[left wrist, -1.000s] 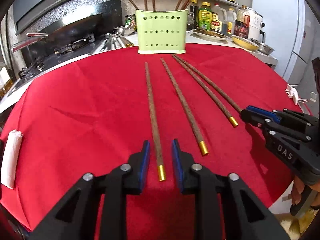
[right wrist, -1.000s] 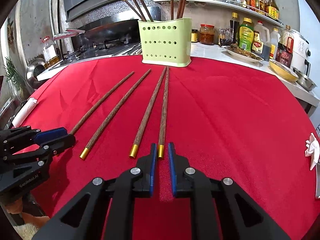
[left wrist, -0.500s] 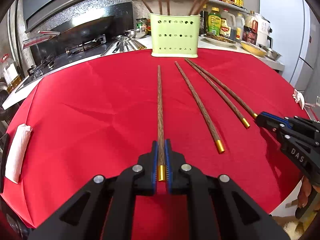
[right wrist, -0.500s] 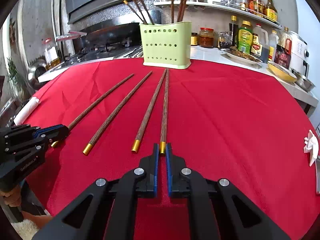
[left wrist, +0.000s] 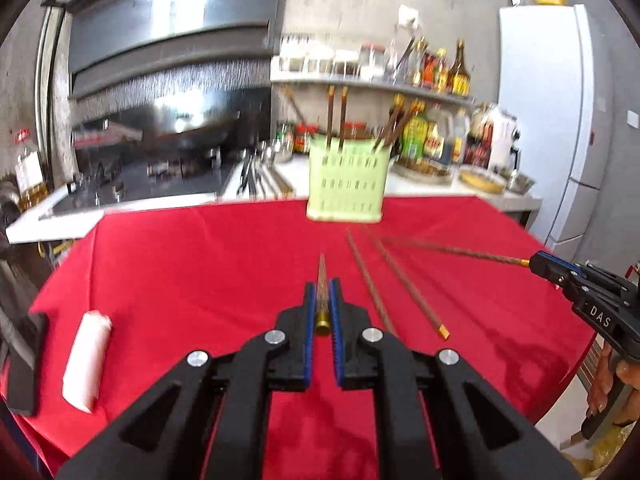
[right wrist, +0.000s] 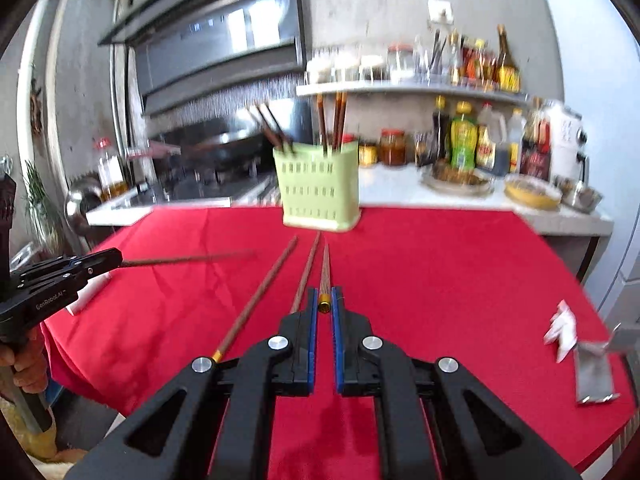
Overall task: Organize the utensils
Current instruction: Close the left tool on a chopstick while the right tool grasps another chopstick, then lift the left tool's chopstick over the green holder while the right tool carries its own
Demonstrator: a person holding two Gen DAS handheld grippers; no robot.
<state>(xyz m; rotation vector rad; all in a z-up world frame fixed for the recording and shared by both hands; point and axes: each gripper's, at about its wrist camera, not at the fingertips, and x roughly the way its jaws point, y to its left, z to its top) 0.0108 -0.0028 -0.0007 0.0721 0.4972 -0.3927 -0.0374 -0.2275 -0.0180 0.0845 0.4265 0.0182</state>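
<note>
Gold-capped ends pinched, your left gripper (left wrist: 322,312) and right gripper (right wrist: 324,308) each lift a chopstick (left wrist: 321,288), probably so tips lead into that green holder (left wrist: 346,184).

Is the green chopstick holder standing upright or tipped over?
Upright. The green chopstick holder sits flat on its base on the red tablecloth, with several chopsticks sticking up out of its open top.

Two chopsticks (left wrist: 394,286) lie on the tablecloth (left wrist: 200,264) before the holder (left wrist: 345,184).
</note>
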